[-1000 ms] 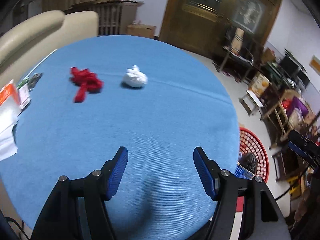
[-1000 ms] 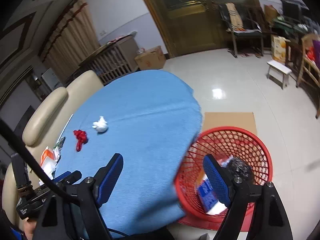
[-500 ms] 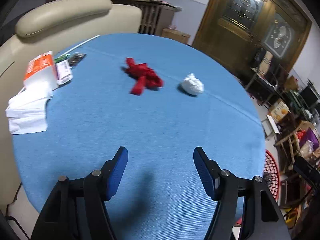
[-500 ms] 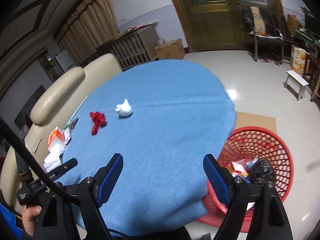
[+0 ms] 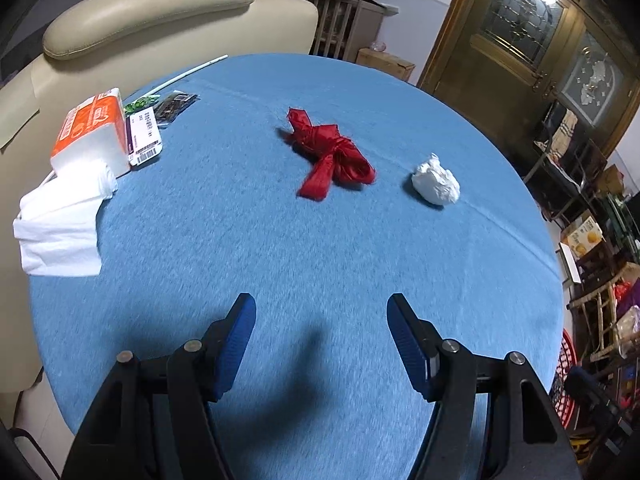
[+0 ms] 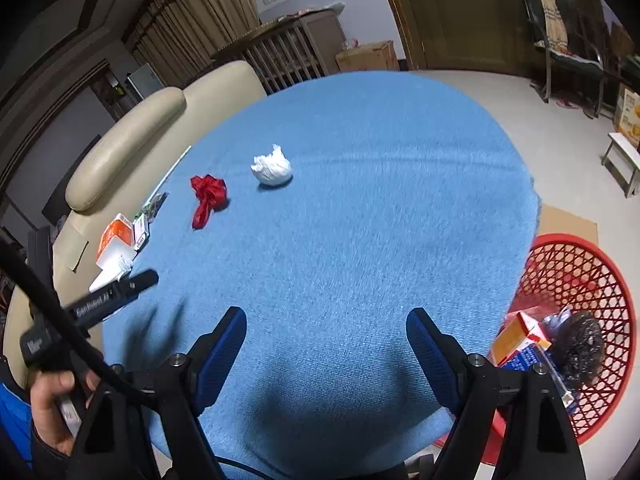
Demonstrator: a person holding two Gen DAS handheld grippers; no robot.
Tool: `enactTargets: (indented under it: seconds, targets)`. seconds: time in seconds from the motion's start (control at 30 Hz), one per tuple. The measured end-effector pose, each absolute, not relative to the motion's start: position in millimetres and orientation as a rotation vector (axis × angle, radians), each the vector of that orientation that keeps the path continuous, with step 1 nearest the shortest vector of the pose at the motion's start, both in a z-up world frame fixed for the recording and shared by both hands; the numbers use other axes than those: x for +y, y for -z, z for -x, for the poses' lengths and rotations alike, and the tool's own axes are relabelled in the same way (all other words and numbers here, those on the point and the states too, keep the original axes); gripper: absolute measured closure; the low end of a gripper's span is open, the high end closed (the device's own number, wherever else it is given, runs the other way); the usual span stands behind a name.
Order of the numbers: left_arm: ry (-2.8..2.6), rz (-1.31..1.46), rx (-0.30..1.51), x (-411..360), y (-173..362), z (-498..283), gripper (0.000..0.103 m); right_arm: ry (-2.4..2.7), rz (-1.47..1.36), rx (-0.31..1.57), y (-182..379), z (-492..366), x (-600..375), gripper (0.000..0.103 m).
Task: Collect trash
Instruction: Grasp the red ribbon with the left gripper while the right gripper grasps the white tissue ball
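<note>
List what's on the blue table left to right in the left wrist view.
Loose white tissues → orange tissue pack → barcode packet → red ribbon → crumpled white paper ball.

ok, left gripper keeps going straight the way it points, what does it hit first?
Probably the crumpled red ribbon: the open left gripper points over bare blue tablecloth toward it. The white paper wad sits right of that line. Depth unclear.

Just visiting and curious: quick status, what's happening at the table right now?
Left tool open, empty; right tool open, empty. Red wrapper and white paper wad lie untouched on blue table. Red basket beside table; path clear.
</note>
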State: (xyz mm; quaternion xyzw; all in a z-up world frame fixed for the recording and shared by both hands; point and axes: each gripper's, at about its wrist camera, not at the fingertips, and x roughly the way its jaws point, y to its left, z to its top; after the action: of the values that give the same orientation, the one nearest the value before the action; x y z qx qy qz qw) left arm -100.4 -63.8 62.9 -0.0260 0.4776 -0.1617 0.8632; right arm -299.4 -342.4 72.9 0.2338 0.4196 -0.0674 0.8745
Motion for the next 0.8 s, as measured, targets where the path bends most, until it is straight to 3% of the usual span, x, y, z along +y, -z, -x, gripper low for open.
enactTargets:
  seconds: [0.3, 0.67, 0.7, 0.73, 0.8]
  targets:
    - [0.277, 0.098, 1.014, -108.8, -69.4, 21.7, 0.034, 0.154, -0.486, 0.91, -53.5, 285.0, -356.9, 0.018]
    - [0.205, 0.052, 1.064, -149.7, -40.4, -64.6, 0.034, 0.198, -0.504, 0.943, -36.8, 262.1, -383.8, 0.018]
    - [0.203, 0.035, 1.062, -150.3, -36.6, -67.9, 0.041, 0.199, -0.5, 0.945, -35.9, 257.4, -384.3, 0.018]
    - [0.21, 0.015, 1.061, -151.1, -33.4, -70.2, 0.068, 0.199, -0.491, 0.948, -35.4, 252.9, -384.5, 0.018]
    - [0.241, -0.018, 1.054, -149.0, -28.4, -71.1, 0.068, 0.196, -0.479, 0.953, -34.6, 244.6, -383.7, 0.018]
